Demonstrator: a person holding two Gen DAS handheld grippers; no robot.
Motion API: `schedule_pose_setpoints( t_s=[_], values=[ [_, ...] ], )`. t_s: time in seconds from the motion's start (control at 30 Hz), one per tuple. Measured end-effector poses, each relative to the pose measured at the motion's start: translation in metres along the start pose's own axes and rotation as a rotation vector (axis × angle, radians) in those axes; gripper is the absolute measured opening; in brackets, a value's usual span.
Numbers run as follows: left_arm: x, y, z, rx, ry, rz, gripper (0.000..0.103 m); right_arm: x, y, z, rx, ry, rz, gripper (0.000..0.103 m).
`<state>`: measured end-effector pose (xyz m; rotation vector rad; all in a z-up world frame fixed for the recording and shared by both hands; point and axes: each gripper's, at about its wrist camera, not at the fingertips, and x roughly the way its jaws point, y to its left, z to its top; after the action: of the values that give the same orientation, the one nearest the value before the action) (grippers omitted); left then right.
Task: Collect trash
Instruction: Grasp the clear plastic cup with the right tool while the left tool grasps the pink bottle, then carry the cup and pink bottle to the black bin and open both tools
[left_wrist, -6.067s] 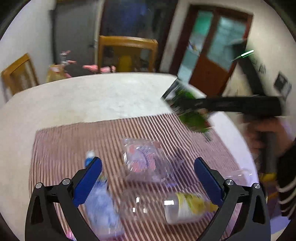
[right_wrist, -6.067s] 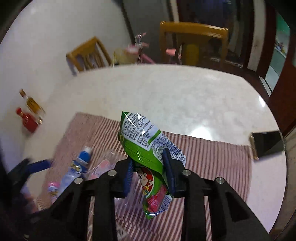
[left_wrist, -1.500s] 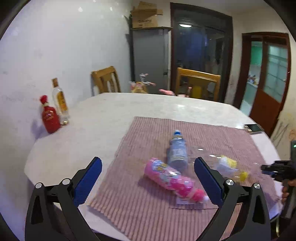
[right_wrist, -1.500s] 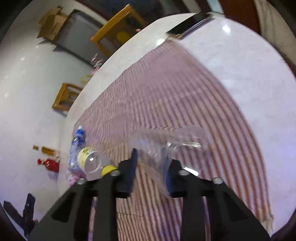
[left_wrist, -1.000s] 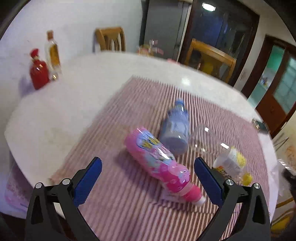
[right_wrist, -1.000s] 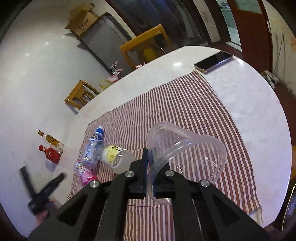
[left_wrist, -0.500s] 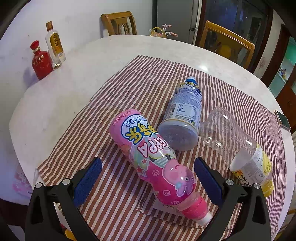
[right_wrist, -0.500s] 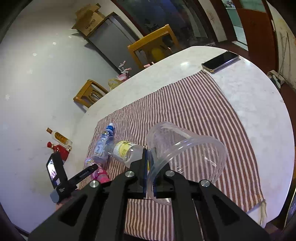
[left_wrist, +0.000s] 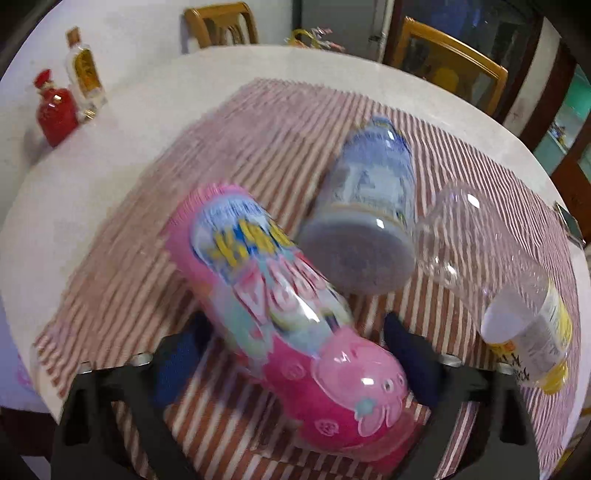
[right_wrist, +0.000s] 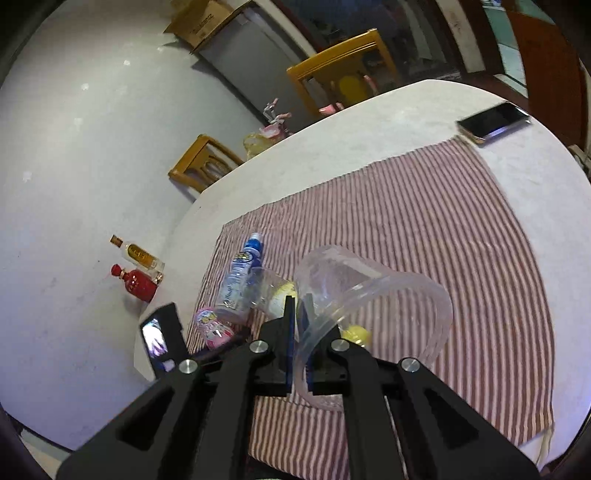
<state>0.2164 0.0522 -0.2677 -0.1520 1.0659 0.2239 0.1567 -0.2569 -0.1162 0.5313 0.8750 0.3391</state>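
Left hand-held gripper (left_wrist: 295, 354) is low over the striped cloth (left_wrist: 258, 122), jaws spread wide to either side of the pink bottle (left_wrist: 280, 314), pads not touching it as far as I can tell; the view is smeared. The pink bottle lies on its side near the cloth's near edge, cap end toward me. Just beside it lie the blue-label bottle (left_wrist: 373, 206) and the clear bottle (left_wrist: 491, 266) with the yellow cap.

Right hand-held gripper (right_wrist: 297, 343) is raised above the counter (right_wrist: 388, 122), tilted, pinching the rim of a clear plastic cup (right_wrist: 373, 306) between near-closed pads.

Risks, my judgement: the pink bottle is round and glossy; closing off-centre on its tapered neck end could squirt it out or roll it into the blue-label bottle. The cup's thin wall may buckle or slip under a rim pinch. A phone (right_wrist: 493, 122) sits at the cloth's far corner, well apart.
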Motion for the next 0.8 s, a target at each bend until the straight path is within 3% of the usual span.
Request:
schedule_pose_setpoints(
  t_s=[0.13, 0.27, 0.43, 0.63, 0.8],
  values=[
    [-0.003, 0.001, -0.006, 0.052, -0.036, -0.003, 0.066, 0.021, 0.017, 0.018, -0.043, 0.032, 0.021, 0.006],
    [-0.012, 0.017, -0.010, 0.031, -0.006, -0.036, 0.051, 0.043, 0.024, 0.027, -0.063, 0.067, 0.027, 0.006],
    [-0.022, 0.034, -0.015, 0.002, 0.004, -0.032, 0.051, 0.066, 0.026, 0.027, -0.064, 0.105, 0.032, 0.006],
    [-0.054, 0.043, -0.015, 0.005, -0.073, -0.008, 0.051, 0.065, 0.038, 0.020, -0.074, 0.111, 0.057, 0.006],
    [-0.080, 0.042, -0.011, 0.011, -0.137, -0.040, 0.051, 0.053, 0.047, 0.018, -0.085, 0.087, 0.058, 0.006]
  ],
)
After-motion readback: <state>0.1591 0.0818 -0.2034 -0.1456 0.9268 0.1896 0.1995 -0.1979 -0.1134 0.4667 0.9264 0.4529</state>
